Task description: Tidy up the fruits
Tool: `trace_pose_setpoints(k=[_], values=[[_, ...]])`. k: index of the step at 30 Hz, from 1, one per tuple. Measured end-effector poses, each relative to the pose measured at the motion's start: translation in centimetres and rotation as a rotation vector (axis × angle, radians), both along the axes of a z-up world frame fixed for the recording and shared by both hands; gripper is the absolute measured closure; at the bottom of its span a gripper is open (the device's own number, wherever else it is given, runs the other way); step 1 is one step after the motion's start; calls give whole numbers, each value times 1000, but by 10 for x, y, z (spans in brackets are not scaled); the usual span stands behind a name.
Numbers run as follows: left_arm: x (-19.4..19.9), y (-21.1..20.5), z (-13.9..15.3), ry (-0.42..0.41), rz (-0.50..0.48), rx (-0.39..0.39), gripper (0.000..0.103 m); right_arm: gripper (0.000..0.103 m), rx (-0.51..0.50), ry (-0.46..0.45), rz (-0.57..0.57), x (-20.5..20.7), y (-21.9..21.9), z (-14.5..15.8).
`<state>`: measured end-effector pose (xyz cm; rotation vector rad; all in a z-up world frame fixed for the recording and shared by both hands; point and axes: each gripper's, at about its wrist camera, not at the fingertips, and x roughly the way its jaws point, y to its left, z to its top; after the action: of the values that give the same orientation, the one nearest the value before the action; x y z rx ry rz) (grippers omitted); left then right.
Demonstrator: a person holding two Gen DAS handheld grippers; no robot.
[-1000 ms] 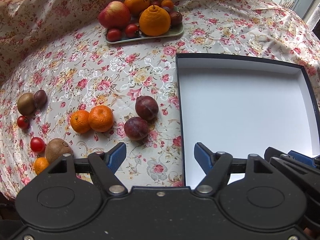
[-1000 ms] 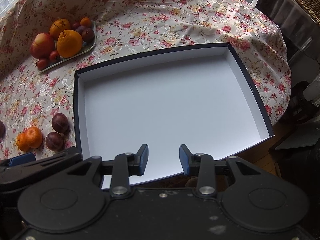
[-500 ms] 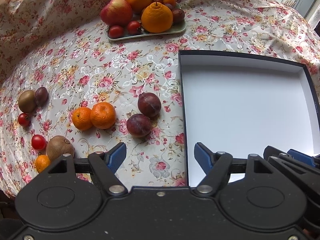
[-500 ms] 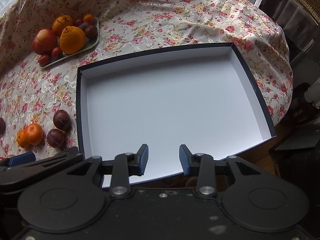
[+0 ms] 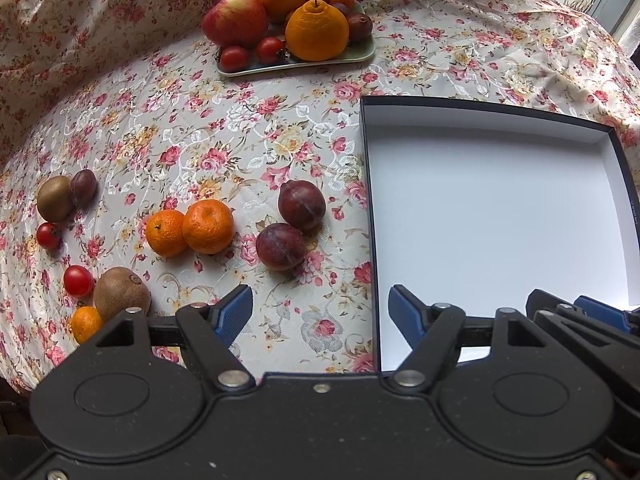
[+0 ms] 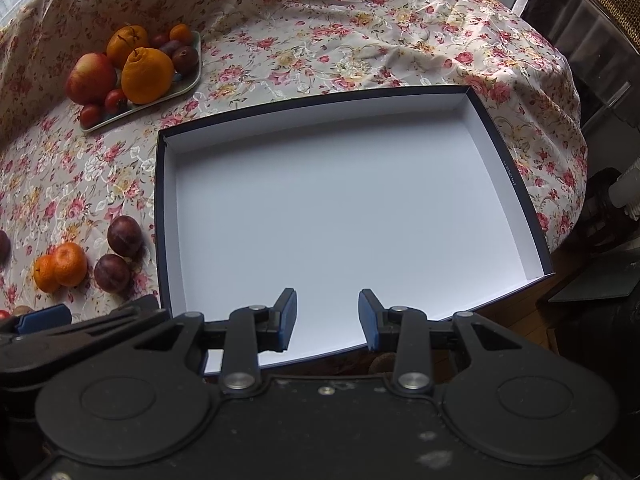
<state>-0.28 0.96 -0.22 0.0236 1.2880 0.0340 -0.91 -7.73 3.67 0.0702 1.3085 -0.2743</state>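
Note:
Loose fruit lies on the floral tablecloth: two plums (image 5: 290,226), two mandarins (image 5: 190,226), two kiwis (image 5: 120,292), cherry tomatoes (image 5: 78,280) and a small mandarin (image 5: 85,323). A shallow box (image 5: 492,208) with a dark rim and white inside sits to their right, with nothing in it. My left gripper (image 5: 320,310) hangs open above the cloth near the box's left wall, just below the plums. Over the box's near edge (image 6: 320,360) my right gripper (image 6: 327,316) stands open, nothing between its fingers.
A pale green tray (image 5: 296,62) at the back holds an apple, big oranges, tomatoes and dark plums. The table's right edge drops off past the box, with dark furniture (image 6: 600,60) and floor beyond. The cloth rises in folds at the back left.
Both views have shifted slightly: fruit and box sit a bit lower and to the right in frame. No fruit has moved on the cloth and both grippers stay open.

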Motion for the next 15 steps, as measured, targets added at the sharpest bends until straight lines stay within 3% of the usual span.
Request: trace_pose_setpoints(k=[15], values=[[0, 7, 2, -2, 8, 2, 28, 66, -2, 2, 21, 2, 7, 0]])
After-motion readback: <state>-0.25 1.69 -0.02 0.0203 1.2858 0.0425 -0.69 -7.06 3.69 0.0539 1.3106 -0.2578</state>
